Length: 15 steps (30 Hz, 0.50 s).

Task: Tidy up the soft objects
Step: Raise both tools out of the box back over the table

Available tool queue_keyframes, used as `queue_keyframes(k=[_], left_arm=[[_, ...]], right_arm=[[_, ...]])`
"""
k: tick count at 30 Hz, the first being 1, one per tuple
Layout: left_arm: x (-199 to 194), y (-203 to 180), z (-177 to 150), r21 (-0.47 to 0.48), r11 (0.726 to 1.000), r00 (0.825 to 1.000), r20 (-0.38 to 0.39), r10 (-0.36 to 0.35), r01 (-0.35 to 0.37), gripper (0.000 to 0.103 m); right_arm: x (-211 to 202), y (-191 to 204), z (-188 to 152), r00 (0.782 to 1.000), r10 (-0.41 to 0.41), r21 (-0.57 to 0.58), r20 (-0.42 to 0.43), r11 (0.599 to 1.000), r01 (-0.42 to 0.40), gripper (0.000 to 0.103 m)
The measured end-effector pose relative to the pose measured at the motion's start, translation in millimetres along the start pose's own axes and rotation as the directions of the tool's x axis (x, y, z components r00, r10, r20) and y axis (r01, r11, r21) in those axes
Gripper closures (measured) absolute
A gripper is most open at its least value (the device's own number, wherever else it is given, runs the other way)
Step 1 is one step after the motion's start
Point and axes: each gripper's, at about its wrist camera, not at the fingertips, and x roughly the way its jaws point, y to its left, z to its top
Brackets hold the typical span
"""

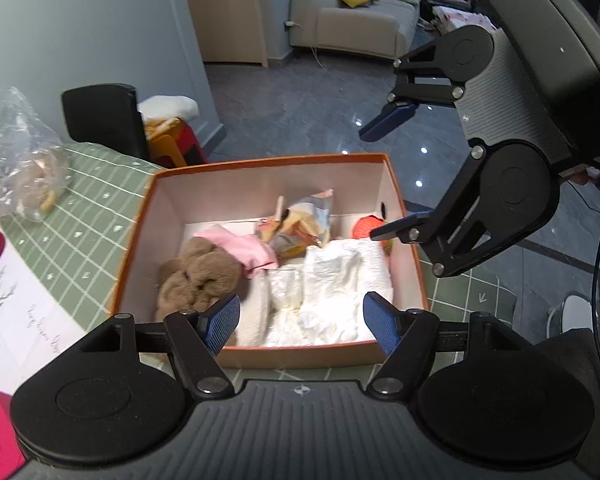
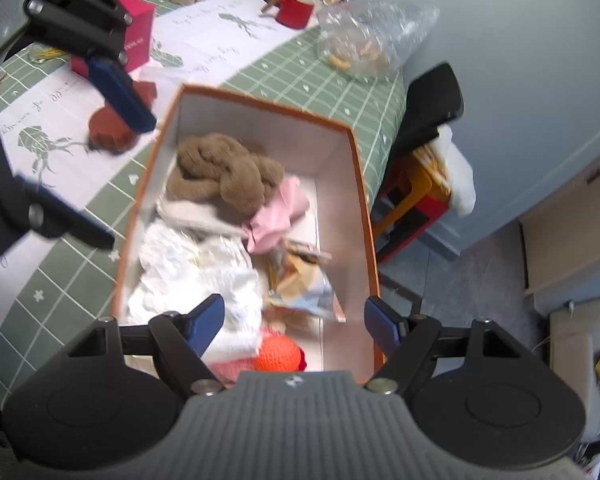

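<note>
An orange-rimmed cardboard box (image 1: 256, 162) (image 2: 356, 148) stands on the green checked tablecloth. In it lie a brown knitted plush (image 1: 198, 276) (image 2: 224, 172), a pink cloth (image 1: 244, 250) (image 2: 278, 212), white cloths (image 1: 332, 284) (image 2: 192, 268), crinkled packets (image 1: 304, 220) (image 2: 300, 276) and an orange knitted ball (image 1: 366, 227) (image 2: 278, 354). My left gripper (image 1: 300, 322) (image 2: 112, 156) is open and empty above the box's near edge. My right gripper (image 2: 294, 322) (image 1: 370, 184) is open and empty above the box's other end.
A dark red soft piece (image 2: 110, 124) lies on the white runner beside the box. A clear plastic bag (image 1: 24, 160) (image 2: 374, 36), a magenta box (image 2: 136, 36) and a red cup (image 2: 296, 8) stand on the table. A black chair (image 1: 104, 118) stands past the table's edge.
</note>
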Motion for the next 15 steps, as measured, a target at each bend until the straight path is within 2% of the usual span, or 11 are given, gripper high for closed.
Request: queue_keyframes(k=[8,15], left_arm=[[-57.8,23.2,-18.8,-0.042,0.996,0.994,0.074,0.077,-0.074,0.02],[-96.5,33.3,-26.5,-0.071,0.991,0.982,0.146,0.124,-0.114,0.019]], right_arm=[[-37.6,23.0,31.6,0.997,-0.026,-0.088,0.069,0.996,0.032,0.025],[-73.3,46.0,58.7,0.987,-0.037,-0.152,0.154,0.987,0.06,0.025]])
